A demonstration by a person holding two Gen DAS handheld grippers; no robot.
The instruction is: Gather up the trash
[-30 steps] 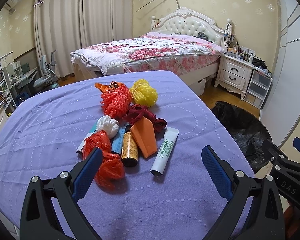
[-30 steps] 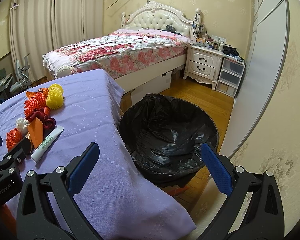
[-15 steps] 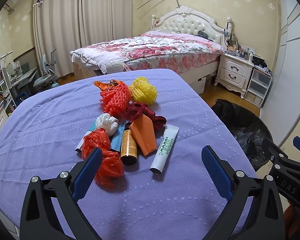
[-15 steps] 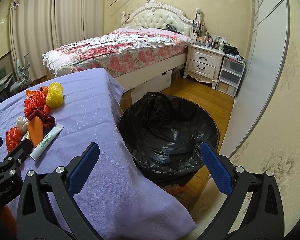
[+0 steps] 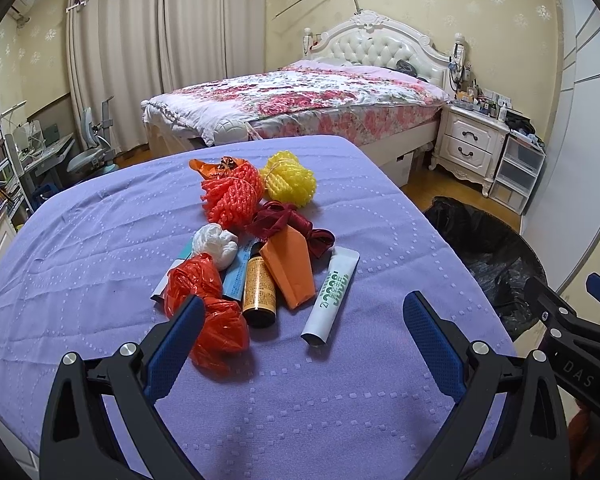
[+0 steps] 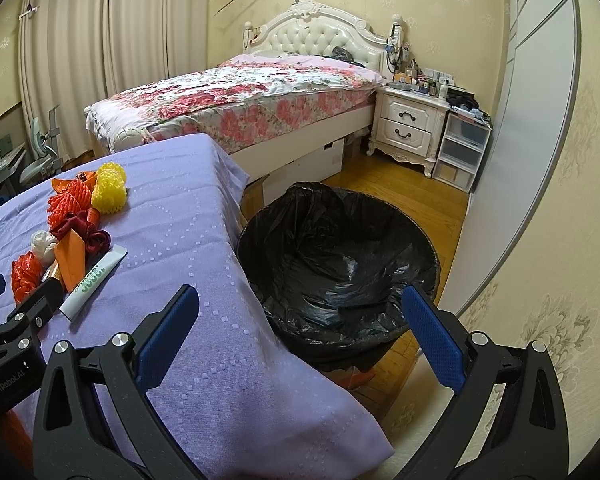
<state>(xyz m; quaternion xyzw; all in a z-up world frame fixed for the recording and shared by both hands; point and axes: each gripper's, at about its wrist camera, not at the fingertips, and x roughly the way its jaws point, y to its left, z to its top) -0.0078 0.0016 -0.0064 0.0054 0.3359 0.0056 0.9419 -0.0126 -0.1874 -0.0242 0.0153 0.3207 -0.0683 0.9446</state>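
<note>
A heap of trash lies on the purple-clothed table (image 5: 100, 232): a red plastic bag (image 5: 206, 312), a brown bottle (image 5: 259, 292), an orange paper piece (image 5: 290, 268), a white-green tube (image 5: 332, 292), a white wad (image 5: 216, 244), a dark red ribbon (image 5: 288, 220), an orange foam net (image 5: 232, 196) and a yellow foam net (image 5: 288, 178). My left gripper (image 5: 300, 332) hangs open just before the heap, empty. My right gripper (image 6: 300, 328) is open and empty above the table's right edge, beside the black-lined bin (image 6: 340, 264). The heap (image 6: 72, 240) shows at left there.
The bin (image 5: 488, 256) stands on the wooden floor right of the table. Behind are a bed with a floral cover (image 5: 300, 96), a white nightstand (image 5: 472, 144), plastic drawers (image 5: 518, 172), curtains, and a desk with a chair (image 5: 88, 152) at left.
Both grippers have stayed open. The left view has edged slightly closer to the trash heap; the right view has hardly shifted.
</note>
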